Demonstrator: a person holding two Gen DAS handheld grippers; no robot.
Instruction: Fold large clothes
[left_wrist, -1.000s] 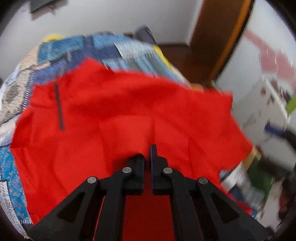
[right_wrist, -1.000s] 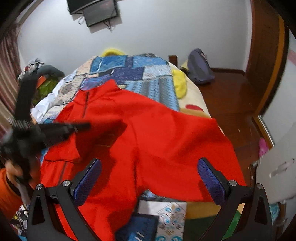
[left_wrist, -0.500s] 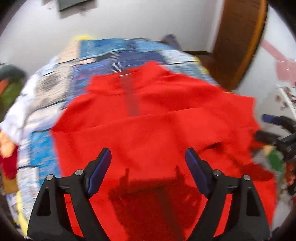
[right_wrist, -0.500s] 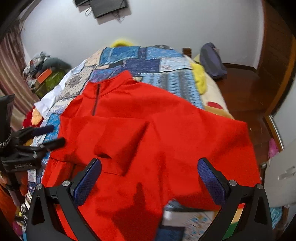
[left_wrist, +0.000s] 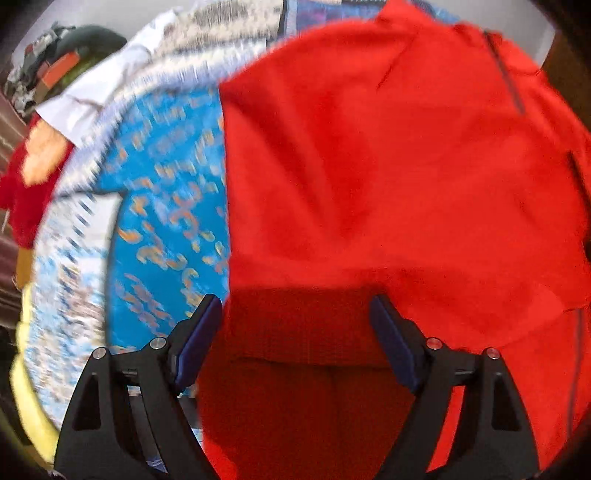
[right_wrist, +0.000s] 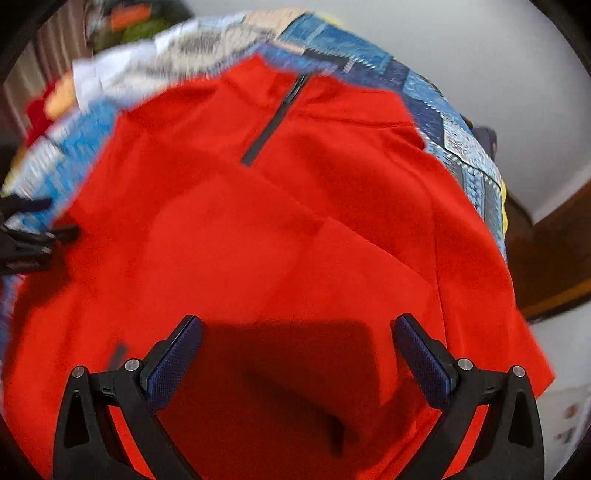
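The red pullover (right_wrist: 280, 229) lies spread face-up on the patchwork bedspread (left_wrist: 166, 206), zip collar (right_wrist: 273, 122) at the far end. Both claws, left (left_wrist: 295, 325) and right (right_wrist: 295, 343), hang over its near part with jaws spread wide, pinching nothing. This looks like the pause between folds; next, each must pick an edge to grip. Motion blur smears the cloth, so the sleeves and hem are hard to trace.

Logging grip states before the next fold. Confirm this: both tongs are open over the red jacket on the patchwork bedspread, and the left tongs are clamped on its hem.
Not quite: the left tongs are not clamped on anything. The left wrist view shows their jaws spread wide above the red jacket, gripping no fabric. The rest holds: the right tongs are open too, and the jacket lies on the patchwork bedspread.
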